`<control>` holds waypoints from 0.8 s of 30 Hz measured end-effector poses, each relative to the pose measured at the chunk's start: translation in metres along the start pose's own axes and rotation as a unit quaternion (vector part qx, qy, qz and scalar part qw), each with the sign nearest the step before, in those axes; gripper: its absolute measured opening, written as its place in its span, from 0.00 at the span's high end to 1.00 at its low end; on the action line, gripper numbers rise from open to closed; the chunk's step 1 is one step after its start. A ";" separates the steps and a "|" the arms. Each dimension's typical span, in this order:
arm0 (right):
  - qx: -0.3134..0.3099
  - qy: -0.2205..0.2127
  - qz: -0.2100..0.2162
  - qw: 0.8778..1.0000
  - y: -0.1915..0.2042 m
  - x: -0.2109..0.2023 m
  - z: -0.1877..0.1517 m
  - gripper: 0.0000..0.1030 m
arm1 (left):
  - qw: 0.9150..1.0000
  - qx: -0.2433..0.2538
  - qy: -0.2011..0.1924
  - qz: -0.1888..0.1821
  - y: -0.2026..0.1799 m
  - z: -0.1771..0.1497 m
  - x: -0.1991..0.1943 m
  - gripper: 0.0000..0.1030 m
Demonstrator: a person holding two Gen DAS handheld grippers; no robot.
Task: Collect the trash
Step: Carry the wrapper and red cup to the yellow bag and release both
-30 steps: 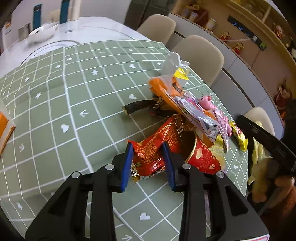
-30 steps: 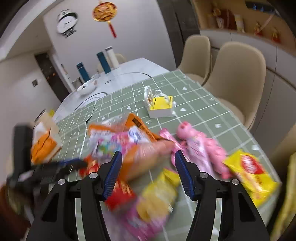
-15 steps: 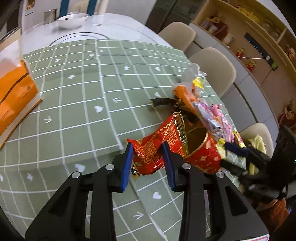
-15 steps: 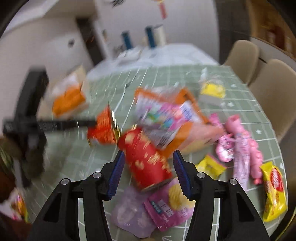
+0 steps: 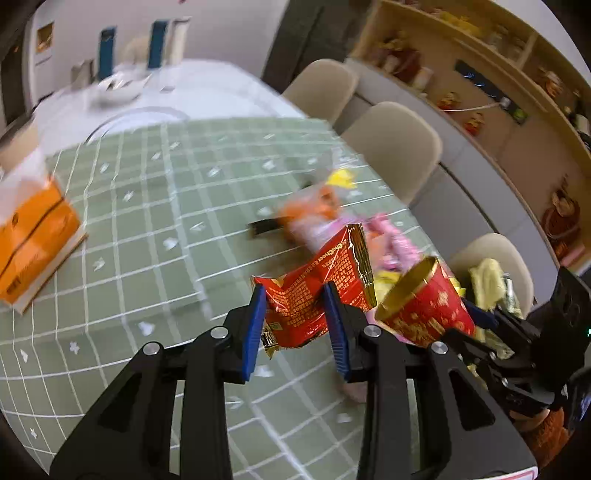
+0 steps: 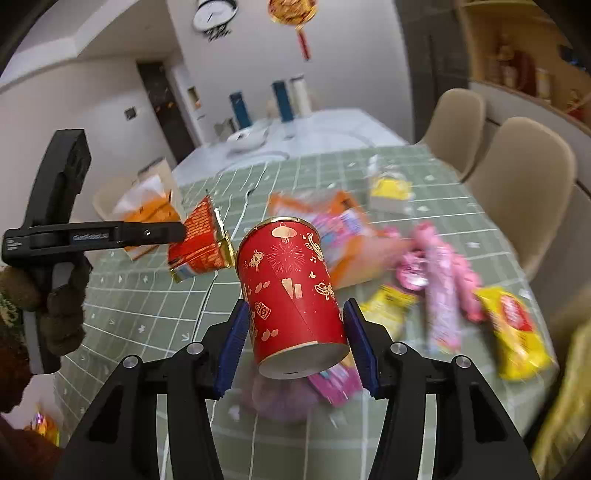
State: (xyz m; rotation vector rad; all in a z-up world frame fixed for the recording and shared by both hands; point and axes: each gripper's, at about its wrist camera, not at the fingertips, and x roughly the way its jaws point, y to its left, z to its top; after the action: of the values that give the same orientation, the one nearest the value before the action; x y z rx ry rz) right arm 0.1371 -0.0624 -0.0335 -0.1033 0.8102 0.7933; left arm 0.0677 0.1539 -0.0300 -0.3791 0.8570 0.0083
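Over a green grid tablecloth in a dining room, the left gripper clamps a red "ChaCheer" wrapper while the right gripper, jaws closing, holds a red cup aloft.

1 red cup, 2 hand-held grippers.

White walls close the room; a round clock and a red-and-gold ornament hang high; a dark doorway stands left; beige chairs line the long desk with its green grid cloth; wooden shelves carry small figurines along the side wall.
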 end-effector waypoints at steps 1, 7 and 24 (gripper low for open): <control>0.006 -0.007 -0.008 1.000 -0.004 -0.013 -0.003 0.52 | 1.000 0.006 -0.005 -0.007 -0.011 0.003 -0.004 0.70; 0.061 -0.055 -0.075 0.994 -0.043 -0.102 -0.033 0.52 | 0.995 0.072 -0.045 -0.054 -0.091 0.014 -0.024 0.70; 0.201 -0.105 -0.309 0.923 -0.143 -0.249 -0.124 0.52 | 0.961 0.206 0.018 -0.183 -0.294 0.019 0.049 0.70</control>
State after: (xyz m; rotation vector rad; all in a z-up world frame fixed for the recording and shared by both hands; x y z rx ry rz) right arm 0.0523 -0.3585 0.0203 0.0919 0.6658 0.0286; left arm 0.1610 -0.1213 0.0399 -0.1397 0.7906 -0.5143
